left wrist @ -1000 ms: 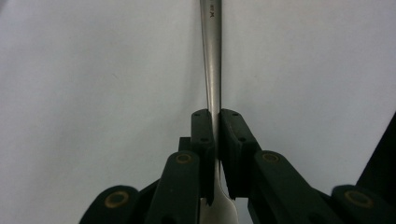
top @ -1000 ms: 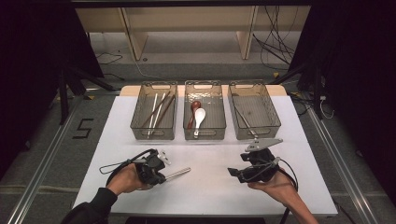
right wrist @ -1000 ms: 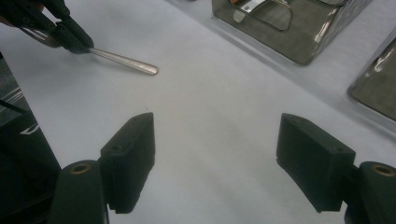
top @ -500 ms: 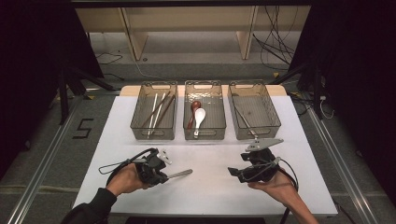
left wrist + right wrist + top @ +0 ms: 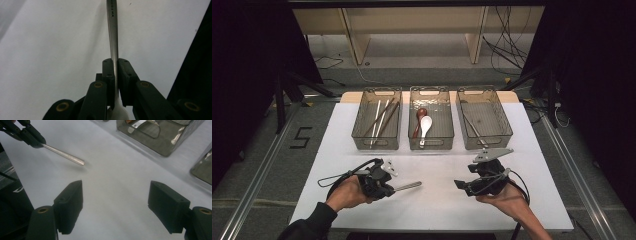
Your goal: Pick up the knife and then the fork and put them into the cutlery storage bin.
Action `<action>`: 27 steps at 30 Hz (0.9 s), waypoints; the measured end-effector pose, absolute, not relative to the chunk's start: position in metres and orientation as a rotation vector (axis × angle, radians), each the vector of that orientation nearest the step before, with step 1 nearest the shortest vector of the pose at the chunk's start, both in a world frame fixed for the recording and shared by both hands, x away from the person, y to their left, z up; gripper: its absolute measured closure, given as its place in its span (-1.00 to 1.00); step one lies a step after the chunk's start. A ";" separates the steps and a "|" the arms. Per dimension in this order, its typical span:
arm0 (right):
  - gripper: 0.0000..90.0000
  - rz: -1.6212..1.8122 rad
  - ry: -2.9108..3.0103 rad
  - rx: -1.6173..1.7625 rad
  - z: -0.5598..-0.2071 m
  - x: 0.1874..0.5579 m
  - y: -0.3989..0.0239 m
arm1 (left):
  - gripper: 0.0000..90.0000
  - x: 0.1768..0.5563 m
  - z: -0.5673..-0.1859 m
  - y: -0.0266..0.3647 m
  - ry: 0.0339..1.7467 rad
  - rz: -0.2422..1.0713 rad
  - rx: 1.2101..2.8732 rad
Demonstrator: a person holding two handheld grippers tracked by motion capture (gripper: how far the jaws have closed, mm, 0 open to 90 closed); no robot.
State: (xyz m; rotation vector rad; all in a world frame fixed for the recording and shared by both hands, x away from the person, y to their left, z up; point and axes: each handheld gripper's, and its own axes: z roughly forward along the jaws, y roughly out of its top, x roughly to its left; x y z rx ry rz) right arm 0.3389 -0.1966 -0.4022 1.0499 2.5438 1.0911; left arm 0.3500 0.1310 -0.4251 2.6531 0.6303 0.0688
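White table [image 5: 437,210], left claw [image 5: 388,188] with fork [image 5: 407,186] marginally farther right.

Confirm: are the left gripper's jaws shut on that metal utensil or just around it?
Shut on it. The left gripper has both jaws pressed against the metal utensil, whose handle sticks out past them above the table.

Silver utensil [image 5: 407,186], black tools, white table [image 5: 437,210], smoky-grey bins [image 5: 376,142].

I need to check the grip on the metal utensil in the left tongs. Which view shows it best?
The left gripper view: the metal utensil runs between the shut pads, its handle pointing away. The high view shows it small, sticking out of the left tongs. The right gripper view shows its handle end over the white table.
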 end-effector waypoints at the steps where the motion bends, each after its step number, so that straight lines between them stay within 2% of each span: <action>1: -0.36 1.091 2.547 1.047 -0.402 0.339 -0.195 | 0.86 0.349 -0.424 0.130 0.629 0.077 2.649; 22: -0.35 1.028 2.774 0.691 -0.415 0.319 -0.139 | 0.86 0.323 -0.414 0.088 0.449 -0.047 2.620; 27: -0.30 1.003 2.818 0.632 -0.420 0.315 -0.132 | 0.86 0.319 -0.412 0.080 0.409 -0.068 2.622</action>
